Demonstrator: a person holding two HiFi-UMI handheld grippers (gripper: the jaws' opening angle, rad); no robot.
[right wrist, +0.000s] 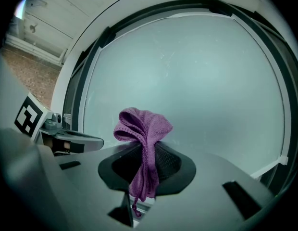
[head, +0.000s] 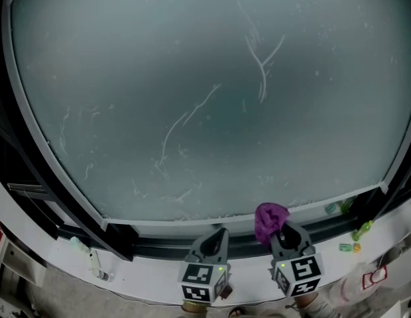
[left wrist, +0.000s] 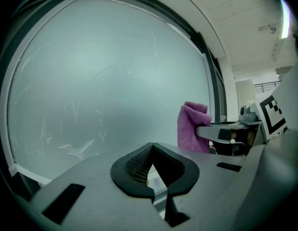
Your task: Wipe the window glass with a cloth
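A big frosted window pane (head: 205,98) fills the head view, marked with pale smears and streaks. My right gripper (head: 282,234) sits at the pane's bottom edge, shut on a bunched purple cloth (head: 270,220) that sticks up from its jaws. From the right gripper view the cloth (right wrist: 144,148) hangs pinched in the right gripper (right wrist: 146,170), in front of the glass (right wrist: 197,81). My left gripper (head: 217,238) is beside it to the left, shut and holding nothing. The left gripper view shows the left gripper (left wrist: 151,170) with its jaws together, the glass (left wrist: 105,81) and the cloth (left wrist: 193,127).
A white sill (head: 152,273) runs below the dark window frame (head: 119,234). Small things lie on it: a pale bottle (head: 96,265) at the left, green and yellow bits (head: 354,237) at the right. A sleeve (head: 364,280) shows at lower right.
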